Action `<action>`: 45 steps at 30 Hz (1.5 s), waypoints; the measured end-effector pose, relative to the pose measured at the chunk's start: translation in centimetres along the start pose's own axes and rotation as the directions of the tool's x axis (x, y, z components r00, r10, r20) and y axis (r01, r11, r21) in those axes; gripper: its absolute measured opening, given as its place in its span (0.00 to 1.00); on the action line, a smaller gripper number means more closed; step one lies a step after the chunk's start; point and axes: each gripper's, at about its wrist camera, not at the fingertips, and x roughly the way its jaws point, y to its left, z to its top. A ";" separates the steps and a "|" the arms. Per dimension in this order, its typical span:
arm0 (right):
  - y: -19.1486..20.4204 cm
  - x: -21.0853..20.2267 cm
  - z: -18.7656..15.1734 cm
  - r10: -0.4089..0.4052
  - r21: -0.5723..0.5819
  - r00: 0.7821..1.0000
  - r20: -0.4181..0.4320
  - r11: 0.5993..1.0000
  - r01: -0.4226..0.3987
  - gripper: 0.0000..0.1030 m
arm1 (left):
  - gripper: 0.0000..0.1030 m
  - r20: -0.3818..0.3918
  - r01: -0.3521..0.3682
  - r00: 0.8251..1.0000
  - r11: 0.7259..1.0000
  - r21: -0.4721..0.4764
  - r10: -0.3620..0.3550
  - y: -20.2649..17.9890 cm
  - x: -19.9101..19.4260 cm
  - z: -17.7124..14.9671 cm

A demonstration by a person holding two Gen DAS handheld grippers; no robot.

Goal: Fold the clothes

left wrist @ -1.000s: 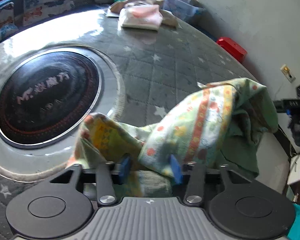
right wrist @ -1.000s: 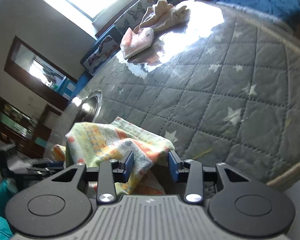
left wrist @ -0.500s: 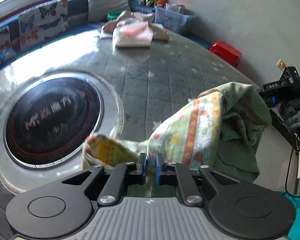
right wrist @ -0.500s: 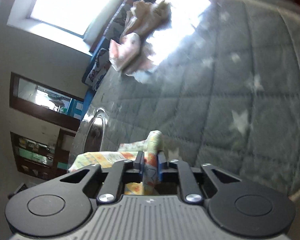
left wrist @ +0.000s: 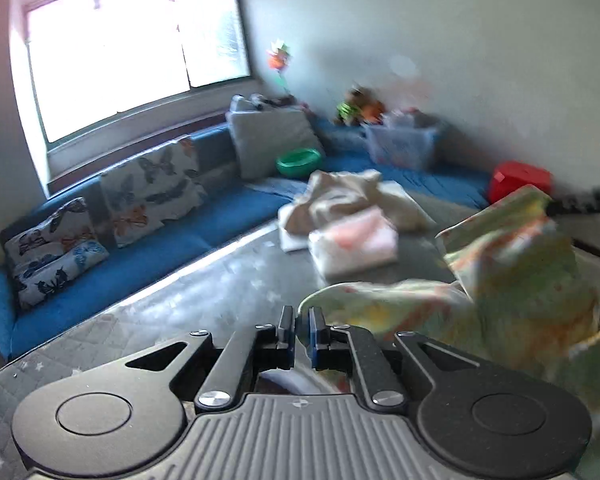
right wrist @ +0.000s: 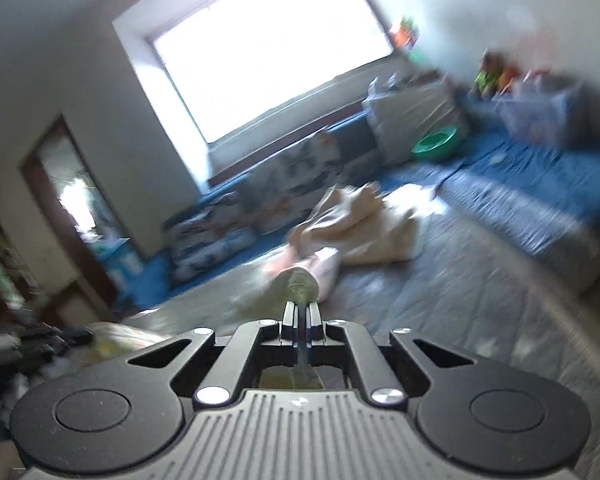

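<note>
A green floral patterned garment (left wrist: 512, 280) hangs in the air above the grey quilted table (left wrist: 228, 280). My left gripper (left wrist: 299, 322) is shut on one edge of it, and the cloth spreads to the right of the jaws. My right gripper (right wrist: 301, 314) is shut on another edge of the garment (right wrist: 298, 284), which bunches just past the fingertips. Both views are blurred by motion. The right gripper's dark body (left wrist: 580, 200) shows at the right edge of the left wrist view.
A folded pink-and-white garment (left wrist: 354, 242) and a heap of cream clothes (left wrist: 352, 196) lie at the table's far side; the cream heap also shows in the right wrist view (right wrist: 364, 228). Behind are a blue sofa (left wrist: 160, 240) with cushions, a green bowl (left wrist: 298, 160), a red box (left wrist: 520, 180) and a window.
Both grippers closed on the garment's edges and lifted it off the table. The views now tilt up toward the sofa and window.
</note>
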 end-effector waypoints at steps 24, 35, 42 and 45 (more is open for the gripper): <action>4.6 7.7 -8.6 -0.200 -0.403 0.946 -0.256 0.911 0.084 0.45 | 0.30 -0.352 0.035 0.930 0.977 -0.210 -0.109 -2.7 4.5 -8.8; 8.1 11.0 -9.1 -0.168 -0.430 0.950 -0.264 0.902 0.040 0.49 | 0.03 -0.352 -0.059 0.935 0.972 -0.226 -0.026 -0.3 3.1 -10.2; 12.1 15.4 -9.3 -0.126 -0.435 0.950 -0.287 0.900 -0.012 0.50 | 0.03 -0.367 -0.162 0.930 0.922 -0.352 0.023 5.5 1.1 -12.3; 13.1 16.4 -9.3 -0.129 -0.439 0.949 -0.286 0.898 -0.010 0.50 | 0.06 -0.333 -0.105 0.942 0.901 -0.421 -0.046 6.3 -0.2 -12.2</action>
